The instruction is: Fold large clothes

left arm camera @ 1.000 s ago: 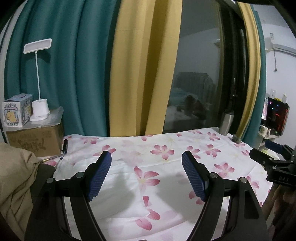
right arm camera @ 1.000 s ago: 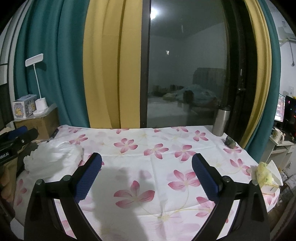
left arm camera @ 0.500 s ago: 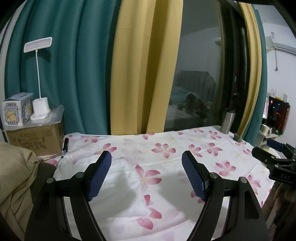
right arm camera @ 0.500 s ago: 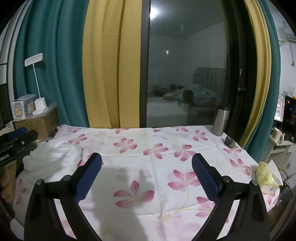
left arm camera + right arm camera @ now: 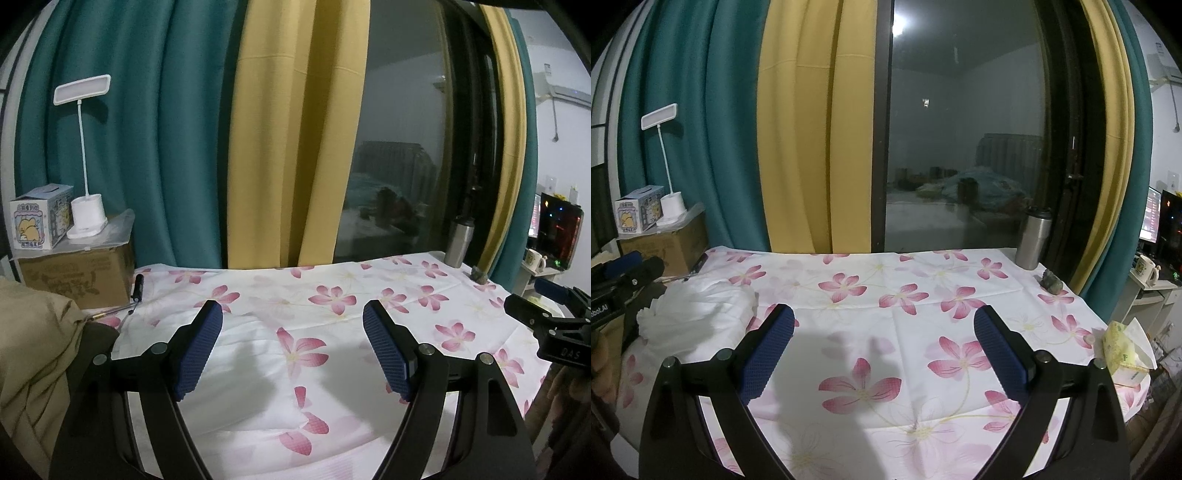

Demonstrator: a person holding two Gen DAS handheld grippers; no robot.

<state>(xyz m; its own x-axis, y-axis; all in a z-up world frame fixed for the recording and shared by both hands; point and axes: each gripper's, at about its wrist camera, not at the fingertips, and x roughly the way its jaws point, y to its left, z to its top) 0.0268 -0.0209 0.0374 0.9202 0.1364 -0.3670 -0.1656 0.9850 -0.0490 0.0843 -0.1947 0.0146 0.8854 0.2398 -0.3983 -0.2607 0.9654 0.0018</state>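
A white garment (image 5: 701, 310) lies crumpled on the left part of the table, which is covered by a white cloth with pink flowers (image 5: 905, 295). In the left wrist view the white garment (image 5: 258, 369) lies right under my left gripper (image 5: 293, 350), which is open and empty above it. My right gripper (image 5: 884, 354) is open and empty above the middle of the table. The right gripper also shows at the right edge of the left wrist view (image 5: 546, 317), and the left one at the left edge of the right wrist view (image 5: 624, 277).
A beige and dark pile of clothes (image 5: 33, 369) sits at the left. A cardboard box (image 5: 77, 277) carries a white lamp (image 5: 86, 218) and a tissue box (image 5: 40, 218). A steel tumbler (image 5: 1032, 238), a small stone (image 5: 1051, 282) and a yellow packet (image 5: 1123, 350) stand at the right.
The left gripper has turned slightly to the right and tilted a little, so the scene has shifted left. The right gripper has hardly moved. Both stay open.
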